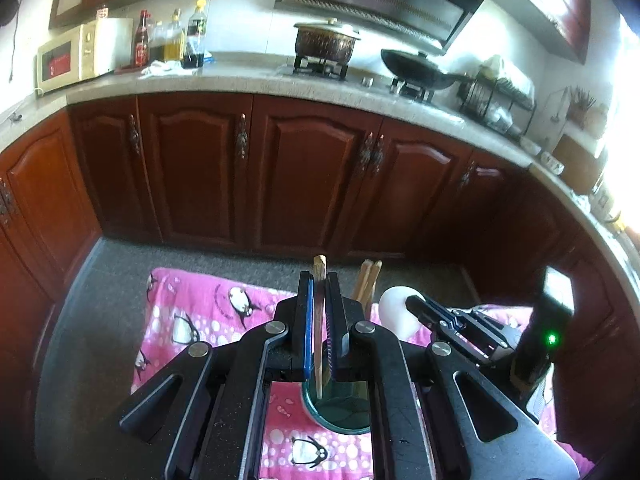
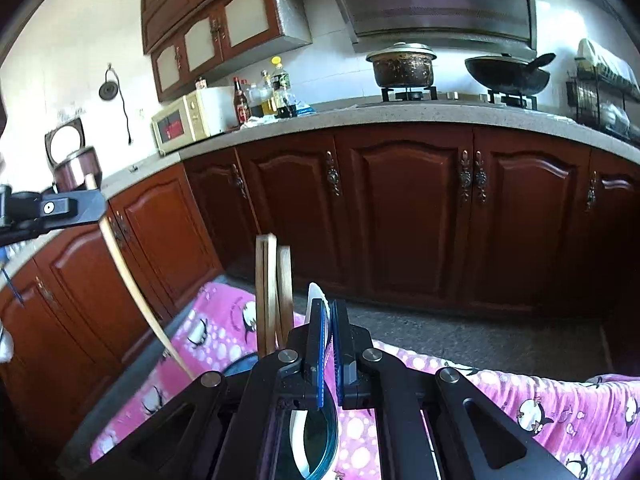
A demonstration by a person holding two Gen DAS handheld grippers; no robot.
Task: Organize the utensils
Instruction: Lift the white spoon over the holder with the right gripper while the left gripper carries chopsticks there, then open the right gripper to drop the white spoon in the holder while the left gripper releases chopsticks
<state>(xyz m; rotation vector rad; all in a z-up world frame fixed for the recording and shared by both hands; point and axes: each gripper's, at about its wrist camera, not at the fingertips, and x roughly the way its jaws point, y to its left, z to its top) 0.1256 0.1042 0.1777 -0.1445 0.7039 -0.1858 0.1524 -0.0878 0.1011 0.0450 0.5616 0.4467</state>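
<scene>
In the left wrist view my left gripper (image 1: pixel 320 280) is shut on a single wooden chopstick (image 1: pixel 319 268). The chopstick stands upright, and its lower end dips into a teal glass cup (image 1: pixel 340 416). Two more chopsticks (image 1: pixel 367 280) lean in the cup behind it. In the right wrist view my right gripper (image 2: pixel 329 305) is shut on a white spoon (image 2: pixel 315 294), held over the same cup (image 2: pixel 320 444). Upright chopsticks (image 2: pixel 272 292) stand just left of it. The left gripper (image 2: pixel 94 200) shows at the left edge with its slanted chopstick (image 2: pixel 136 288). The right gripper (image 1: pixel 414 304) holds the spoon (image 1: pixel 394 312) at the cup's right.
The cup stands on a pink penguin-print cloth (image 1: pixel 208 312) over a low surface, with grey floor (image 2: pixel 480 340) beyond. Dark red cabinets (image 1: pixel 304 176) carry a counter with a microwave (image 1: pixel 76 56), bottles (image 1: pixel 192 36), a pot (image 1: pixel 324 42), a wok (image 1: pixel 416 68) and a dish rack (image 1: pixel 496 100).
</scene>
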